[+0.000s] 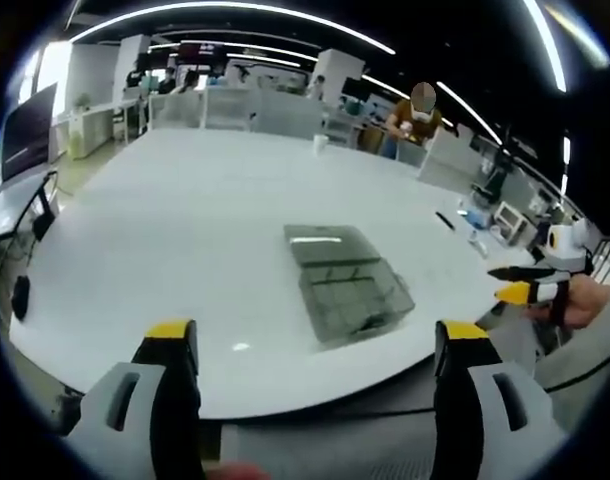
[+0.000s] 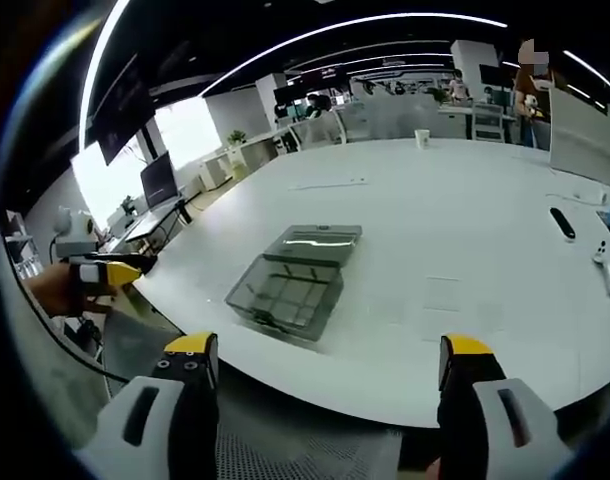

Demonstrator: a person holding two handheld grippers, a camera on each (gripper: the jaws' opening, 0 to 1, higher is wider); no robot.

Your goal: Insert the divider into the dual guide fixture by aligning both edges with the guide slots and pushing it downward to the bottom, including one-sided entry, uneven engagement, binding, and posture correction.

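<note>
Both grippers hang short of the table [image 1: 165,200] edge with jaws spread wide and nothing between them, so the step in hand looks like the approach: I would bring the left gripper [image 1: 320,345] and right gripper [image 2: 330,360] in level from either side of the fixture [image 1: 347,283] and find the divider before closing on anything. The fixture is a smoky, see-through box with a grid of ribs inside and a flat lid-like panel at its far end, near the table's near edge; I cannot pick out a separate divider.
</note>
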